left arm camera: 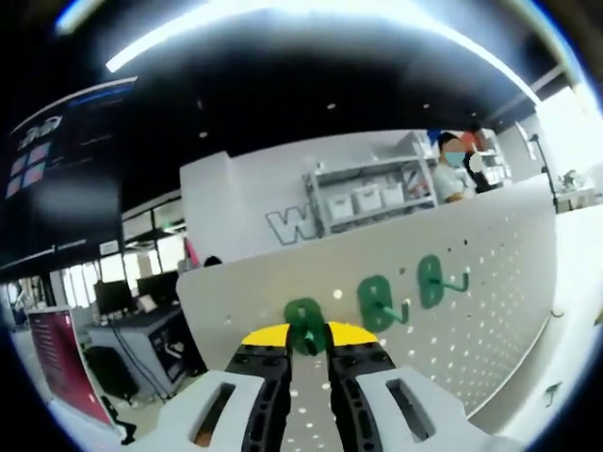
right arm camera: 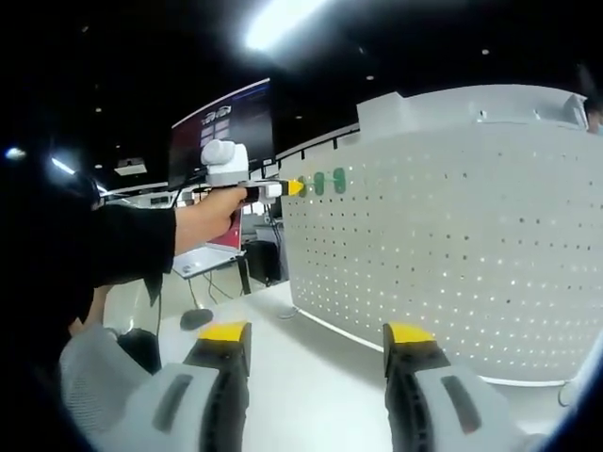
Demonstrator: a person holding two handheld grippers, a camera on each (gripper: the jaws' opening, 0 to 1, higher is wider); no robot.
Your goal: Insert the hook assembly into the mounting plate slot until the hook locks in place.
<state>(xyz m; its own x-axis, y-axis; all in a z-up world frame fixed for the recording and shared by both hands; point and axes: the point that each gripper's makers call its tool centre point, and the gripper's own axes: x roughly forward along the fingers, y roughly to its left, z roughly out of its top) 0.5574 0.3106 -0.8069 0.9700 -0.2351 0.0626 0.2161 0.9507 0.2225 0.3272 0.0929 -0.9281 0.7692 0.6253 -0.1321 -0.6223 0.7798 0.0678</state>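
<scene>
Clamping a green plastic hook (left arm camera: 305, 325) against the white perforated pegboard (left arm camera: 490, 282), the left gripper (left arm camera: 307, 341) reaches forward; the right gripper (right arm camera: 316, 337) hangs back, jaws apart.

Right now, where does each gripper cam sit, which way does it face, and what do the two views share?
Left gripper view: rides the left gripper, close against the white perforated pegboard panel, looking along jaws nearly closed around a green plastic hook; two more green hooks beside it.
Right gripper view: rides the right gripper, set back, jaws wide apart, facing the pegboard; the person's hand and dark sleeve show.
Shared: pegboard, green hooks, left gripper.
</scene>
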